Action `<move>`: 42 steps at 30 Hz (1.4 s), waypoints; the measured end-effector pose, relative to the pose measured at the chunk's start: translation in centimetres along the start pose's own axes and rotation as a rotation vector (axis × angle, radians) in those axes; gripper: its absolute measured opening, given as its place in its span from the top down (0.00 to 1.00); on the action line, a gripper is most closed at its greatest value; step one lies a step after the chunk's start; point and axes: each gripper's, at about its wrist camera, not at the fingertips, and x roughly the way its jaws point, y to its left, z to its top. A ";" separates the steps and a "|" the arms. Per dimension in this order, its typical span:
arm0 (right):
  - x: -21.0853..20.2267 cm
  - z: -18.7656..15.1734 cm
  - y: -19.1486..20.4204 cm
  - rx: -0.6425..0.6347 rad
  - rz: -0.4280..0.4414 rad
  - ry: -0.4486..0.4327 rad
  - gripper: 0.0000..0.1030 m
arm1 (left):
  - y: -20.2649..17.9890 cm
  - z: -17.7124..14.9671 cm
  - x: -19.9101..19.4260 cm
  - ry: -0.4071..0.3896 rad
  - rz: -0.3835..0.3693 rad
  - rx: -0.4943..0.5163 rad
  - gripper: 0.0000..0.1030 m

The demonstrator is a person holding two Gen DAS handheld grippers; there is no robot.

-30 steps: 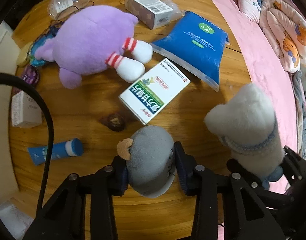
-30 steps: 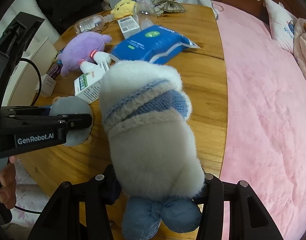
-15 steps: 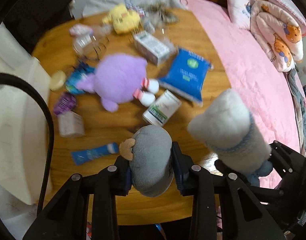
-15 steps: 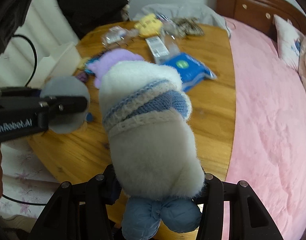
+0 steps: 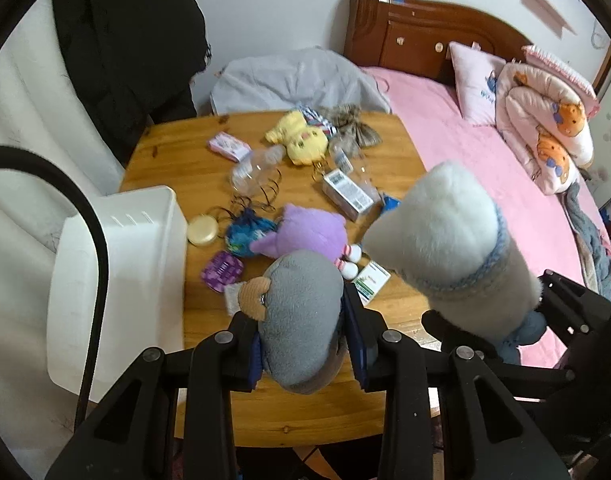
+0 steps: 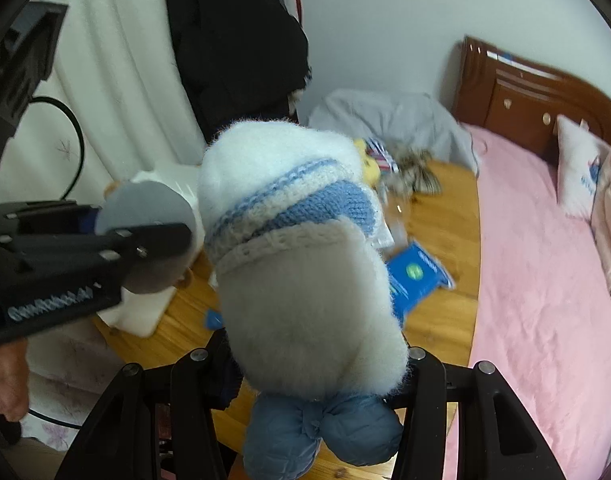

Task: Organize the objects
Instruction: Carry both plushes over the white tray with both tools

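Left wrist view: the left tool (image 5: 305,354) is clamped on a grey plush (image 5: 301,320), its blue pads pressed into the toy's sides, held up above the near part of the wooden counter (image 5: 177,160). Just to its right, the right tool (image 5: 501,332) grips a white plush (image 5: 453,240) with a blue knitted band, also lifted clear of the counter.

Below them on the counter lie a purple plush (image 5: 305,228), a yellow plush (image 5: 301,140), a green-and-white box (image 5: 371,282), a barcode box (image 5: 345,194), a pink box (image 5: 227,146), a clear bottle (image 5: 253,168), a round tin (image 5: 203,230) and a purple pouch (image 5: 221,270). A white bin (image 5: 121,276) stands at the counter's left edge. A pink bed (image 5: 485,184) lies beyond the right edge.

Right wrist view: the right tool (image 6: 317,364) pinches the white plush (image 6: 305,260) near its base, blue feet (image 6: 321,436) hanging below the fingers. The left tool (image 6: 105,248) with the grey plush (image 6: 145,236) sits beside it to the left, over the bin (image 6: 145,304). A blue pack (image 6: 417,276) lies on the counter (image 6: 445,216). A hand (image 6: 5,380) shows at the lower left.
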 end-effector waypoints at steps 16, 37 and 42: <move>3.2 7.8 17.6 -0.030 0.081 -0.006 0.49 | 18.8 0.7 -4.1 -0.086 0.006 -0.015 0.63; 16.2 8.2 24.2 0.193 0.097 0.367 0.48 | 29.1 -0.5 4.7 0.114 0.025 -0.011 0.59; 17.9 7.6 24.9 0.182 0.106 0.423 0.47 | 29.7 -1.1 6.1 0.161 0.024 -0.012 0.56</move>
